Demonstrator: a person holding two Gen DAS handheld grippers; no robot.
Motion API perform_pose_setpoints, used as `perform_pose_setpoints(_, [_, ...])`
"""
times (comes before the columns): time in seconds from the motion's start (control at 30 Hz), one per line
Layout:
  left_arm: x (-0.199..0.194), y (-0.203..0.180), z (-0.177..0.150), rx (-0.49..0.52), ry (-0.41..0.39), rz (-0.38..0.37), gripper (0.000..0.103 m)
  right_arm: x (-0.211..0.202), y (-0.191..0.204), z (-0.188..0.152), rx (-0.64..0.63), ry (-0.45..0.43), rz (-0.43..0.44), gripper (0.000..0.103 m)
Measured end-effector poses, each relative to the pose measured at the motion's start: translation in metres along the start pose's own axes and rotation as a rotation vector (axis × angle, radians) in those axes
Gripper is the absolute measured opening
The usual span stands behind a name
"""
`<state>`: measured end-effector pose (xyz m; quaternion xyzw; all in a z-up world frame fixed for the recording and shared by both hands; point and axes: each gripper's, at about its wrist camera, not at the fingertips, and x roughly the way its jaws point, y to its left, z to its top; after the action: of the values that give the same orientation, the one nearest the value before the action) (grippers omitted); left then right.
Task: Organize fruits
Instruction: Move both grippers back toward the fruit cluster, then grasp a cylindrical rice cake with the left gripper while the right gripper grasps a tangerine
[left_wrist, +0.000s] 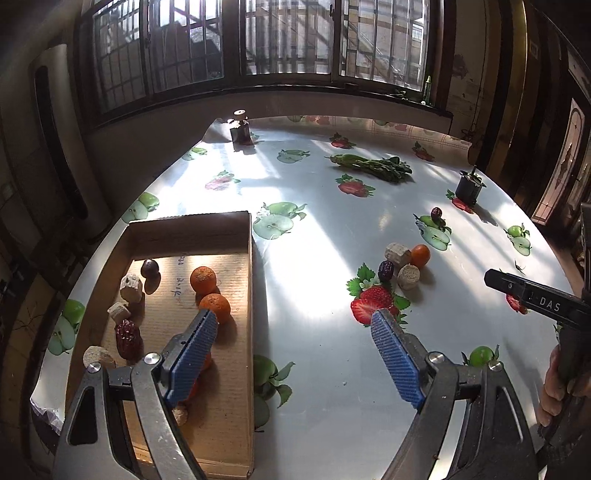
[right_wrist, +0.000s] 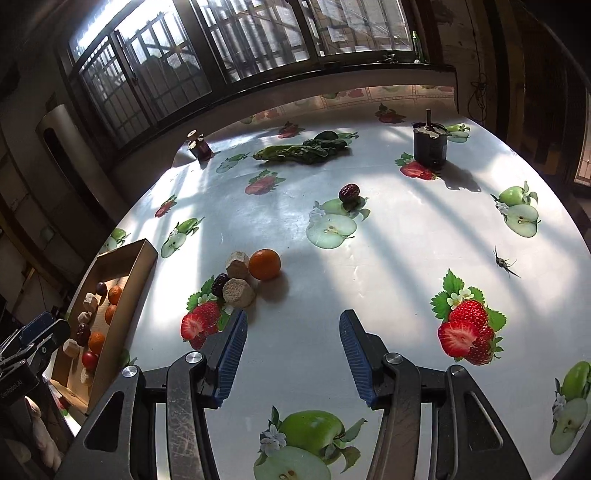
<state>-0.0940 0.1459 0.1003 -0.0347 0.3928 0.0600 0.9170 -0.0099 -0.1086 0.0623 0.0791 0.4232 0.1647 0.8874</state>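
Observation:
A cardboard tray (left_wrist: 249, 280) on the table's left holds two oranges (left_wrist: 203, 279), dark dates (left_wrist: 128, 335), a dark plum (left_wrist: 149, 268) and several beige chunks (left_wrist: 131, 288). My left gripper (left_wrist: 295, 317) is open and empty, its left finger over the tray's right side. A loose cluster lies mid-table: an orange (right_wrist: 264, 264), two beige chunks (right_wrist: 239, 292) and a dark date (right_wrist: 220, 284). Another date (right_wrist: 349, 192) lies farther back. My right gripper (right_wrist: 293, 325) is open and empty, just in front of the cluster. The tray also shows in the right wrist view (right_wrist: 122, 314).
The table (right_wrist: 388, 258) has a glossy cloth printed with fruit. Leafy greens (right_wrist: 306, 149) lie at the back. A dark cup (right_wrist: 430, 144) stands back right, a small bottle (right_wrist: 199, 146) back left. An insect (right_wrist: 504, 263) sits at the right. Windows are behind.

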Motion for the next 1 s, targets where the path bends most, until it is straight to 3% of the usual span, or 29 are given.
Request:
perform_pose_setpoints(0.17, [0.019,-0.012,-0.004,0.015,0.048,-0.027,0.085,0.037,0.003,0.016,0.024,0.051,0.018,0.056])
perform_pose_setpoints(0.5, [0.040,-0.010,0.005,0.015,0.081,-0.039,0.085,0.105,0.035,0.041,-0.030,0.068,-0.023,0.055])
perform_pose_setpoints(0.6, [0.049,-0.011,0.011,0.019,0.088,-0.049,0.085,0.116,0.036,0.039,-0.041,0.099,-0.006,0.048])
perform_pose_setpoints(0.67, [0.055,-0.014,0.015,0.019,0.098,-0.057,0.085,0.114,0.038,0.036,-0.057,0.089,0.007,0.043])
perform_pose_setpoints(0.7, [0.059,-0.016,0.018,0.019,0.102,-0.063,0.085,0.112,0.040,0.036,-0.059,0.096,0.021,0.034])
perform_pose_setpoints(0.8, [0.069,-0.024,0.027,0.027,0.115,-0.077,0.085,0.102,0.041,0.032,-0.095,0.069,-0.064,0.034])
perform_pose_setpoints(1.0, [0.100,-0.055,0.051,0.062,0.133,-0.115,0.085,0.085,0.005,0.024,-0.035,0.053,-0.101,0.034])
